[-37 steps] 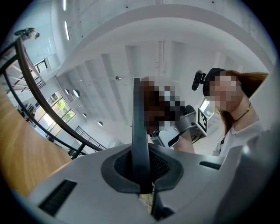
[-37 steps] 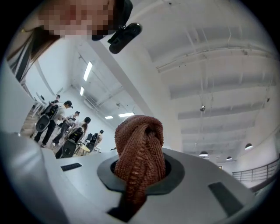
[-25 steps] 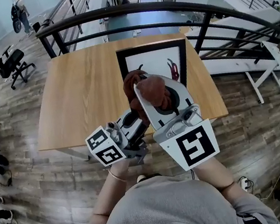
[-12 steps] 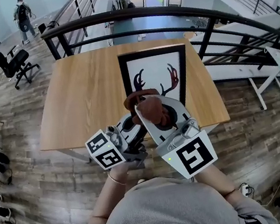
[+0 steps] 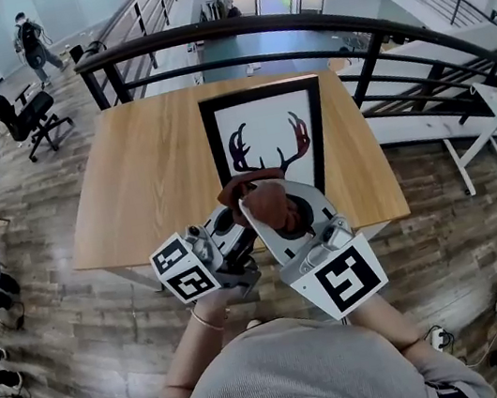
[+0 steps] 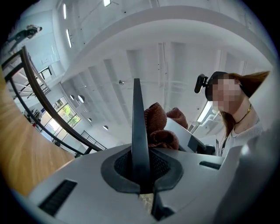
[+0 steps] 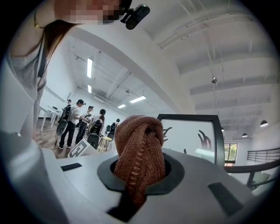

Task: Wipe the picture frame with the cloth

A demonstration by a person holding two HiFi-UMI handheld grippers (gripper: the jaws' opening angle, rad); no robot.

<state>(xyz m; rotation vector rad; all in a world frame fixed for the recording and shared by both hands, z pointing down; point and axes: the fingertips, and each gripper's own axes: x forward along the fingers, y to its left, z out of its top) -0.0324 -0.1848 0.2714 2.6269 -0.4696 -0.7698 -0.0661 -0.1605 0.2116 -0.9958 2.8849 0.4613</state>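
My right gripper [image 5: 267, 209] is clenched on the bunched brown cloth [image 5: 263, 200]. It sits at the centre of the head view, over the lower edge of the picture frame [image 5: 262, 114]. The frame lies flat on the wooden table [image 5: 149, 173], upper centre. My left gripper [image 5: 245, 230], just left of the cloth, is closed on nothing.

A brown knitted cloth [image 7: 140, 138] is seen bunched between the jaws of the right gripper [image 7: 139, 168], which are closed on it. Behind it, to the right, a black picture frame [image 7: 188, 117] with a white picture is seen. Several persons [image 7: 83, 122] are seen standing far at the left.
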